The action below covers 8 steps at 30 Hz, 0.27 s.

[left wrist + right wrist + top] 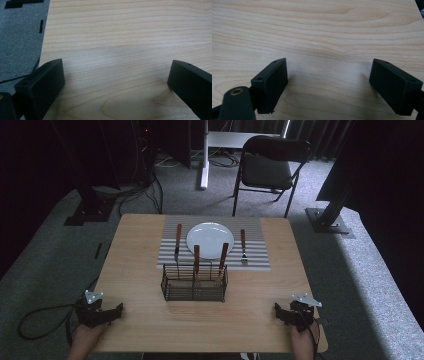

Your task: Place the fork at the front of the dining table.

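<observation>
A white plate (210, 239) lies on a striped placemat (260, 260) at the far middle of the wooden table (135, 250). A wood-handled knife (177, 241) lies left of the plate and a wood-handled fork (243, 247) right of it. In front of the mat stands a black wire caddy (194, 284) with two wood-handled utensils (197, 256) upright in it. My left gripper (112, 312) (116, 75) rests open at the near left corner over bare wood. My right gripper (281, 312) (328, 72) rests open at the near right corner, with nothing between its jaws.
A black folding chair (270, 167) and a white desk leg (204, 167) stand beyond the table on grey carpet. Black stand bases (90, 212) sit at the far left and far right. A cable (35, 320) loops on the floor by my left hand.
</observation>
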### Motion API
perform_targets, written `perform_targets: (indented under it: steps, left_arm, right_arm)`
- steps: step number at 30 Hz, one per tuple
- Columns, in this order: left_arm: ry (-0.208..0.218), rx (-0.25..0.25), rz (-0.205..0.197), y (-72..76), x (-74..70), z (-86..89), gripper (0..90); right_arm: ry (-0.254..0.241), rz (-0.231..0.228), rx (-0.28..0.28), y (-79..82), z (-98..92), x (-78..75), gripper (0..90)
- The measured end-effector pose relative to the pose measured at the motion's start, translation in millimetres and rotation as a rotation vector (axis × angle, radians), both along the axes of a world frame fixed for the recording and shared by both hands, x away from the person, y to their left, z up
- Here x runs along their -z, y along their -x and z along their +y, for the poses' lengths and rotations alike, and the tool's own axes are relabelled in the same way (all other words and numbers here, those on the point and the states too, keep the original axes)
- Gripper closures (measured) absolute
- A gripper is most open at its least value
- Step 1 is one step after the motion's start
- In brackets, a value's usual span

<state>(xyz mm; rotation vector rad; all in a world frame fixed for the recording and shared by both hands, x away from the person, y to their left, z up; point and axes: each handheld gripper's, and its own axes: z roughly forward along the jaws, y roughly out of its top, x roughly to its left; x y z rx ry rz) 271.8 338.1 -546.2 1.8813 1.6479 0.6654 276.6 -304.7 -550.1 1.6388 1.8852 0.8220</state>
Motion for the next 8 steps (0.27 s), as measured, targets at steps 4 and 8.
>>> perform_targets:
  steps: [4, 8]
  left_arm:
    - [0.0, 0.0, 0.0, 0.0, 0.0, 0.0, 0.9]
    - [-0.001, -0.003, 0.003, -0.7, -0.2, -0.4, 0.9]
  right_arm:
    - [0.0, 0.0, 0.0, 0.0, -0.1, 0.0, 14.4]
    - [0.0, 0.0, 0.0, -0.3, -0.1, 0.0, 14.4]
